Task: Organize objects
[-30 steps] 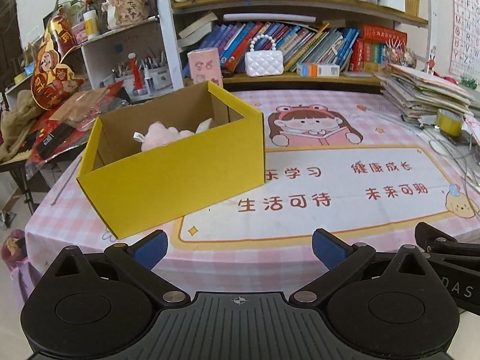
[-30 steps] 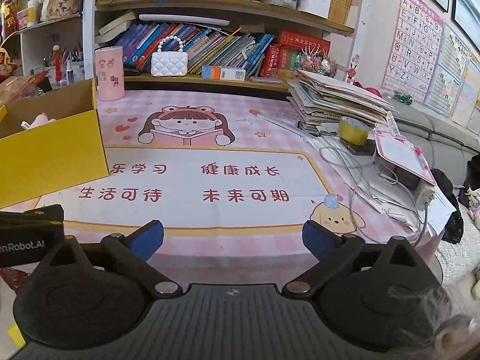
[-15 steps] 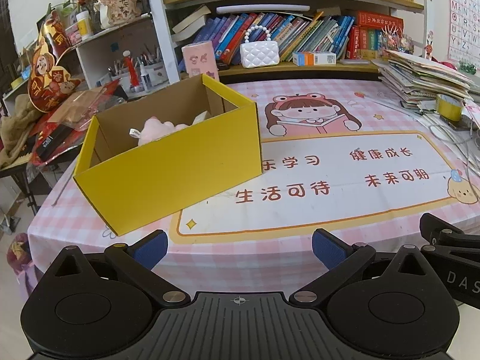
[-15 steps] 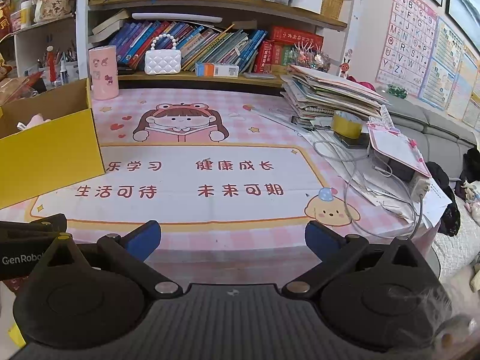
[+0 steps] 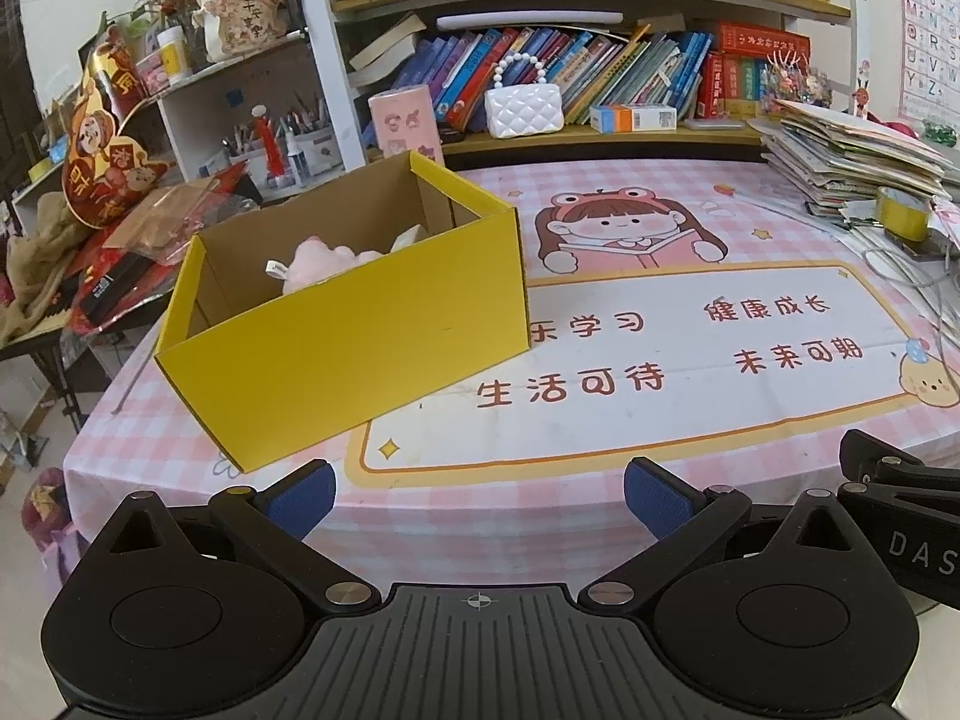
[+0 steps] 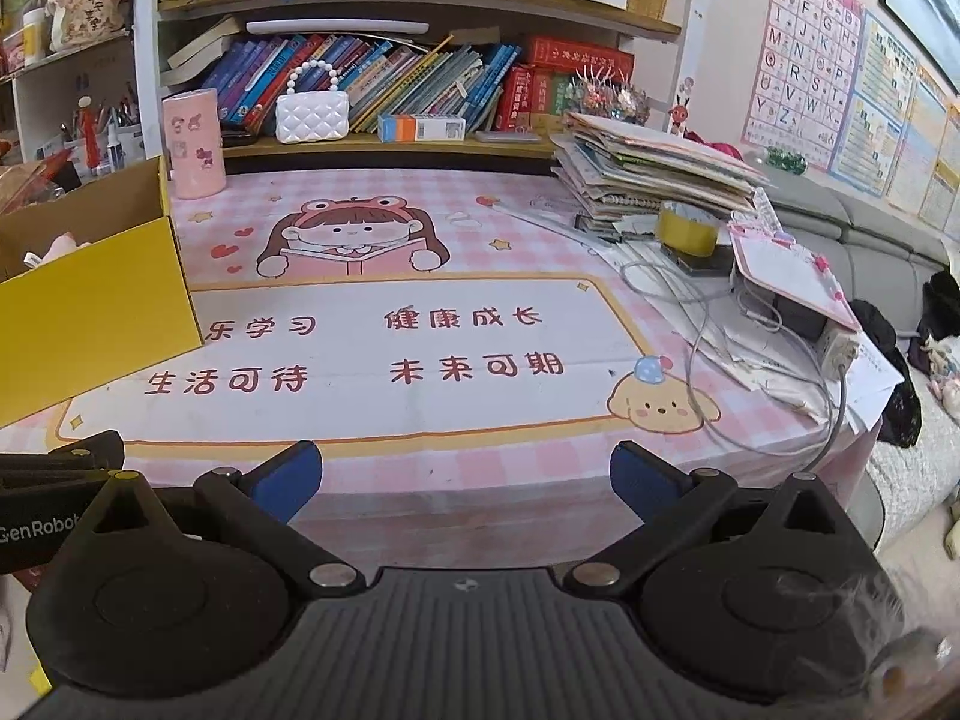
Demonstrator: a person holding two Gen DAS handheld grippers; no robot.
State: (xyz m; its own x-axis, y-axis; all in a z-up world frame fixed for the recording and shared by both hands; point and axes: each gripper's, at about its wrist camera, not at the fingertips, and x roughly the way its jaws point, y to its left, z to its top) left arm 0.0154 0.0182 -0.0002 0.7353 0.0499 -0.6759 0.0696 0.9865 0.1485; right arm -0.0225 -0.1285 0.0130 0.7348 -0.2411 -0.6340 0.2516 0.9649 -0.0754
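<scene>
An open yellow cardboard box [image 5: 360, 348] stands on the left of the pink checked table; it also shows at the left edge of the right wrist view [image 6: 90, 312]. A pink plush toy [image 5: 318, 261] lies inside it. My left gripper [image 5: 477, 492] is open and empty, held off the table's front edge, in front of the box. My right gripper [image 6: 465, 474] is open and empty, also off the front edge, to the right of the left one.
A cartoon mat [image 6: 384, 348] covers the table middle. A pink cylinder [image 6: 193, 144] and white handbag [image 6: 312, 114] stand at the back by the bookshelf. A paper stack [image 6: 654, 174], yellow tape roll [image 6: 687, 231], cables and a clipboard [image 6: 786, 270] crowd the right side.
Both grippers have drawn back and risen slightly from the table, so the box and mat look a little farther away. Jaws stay open.
</scene>
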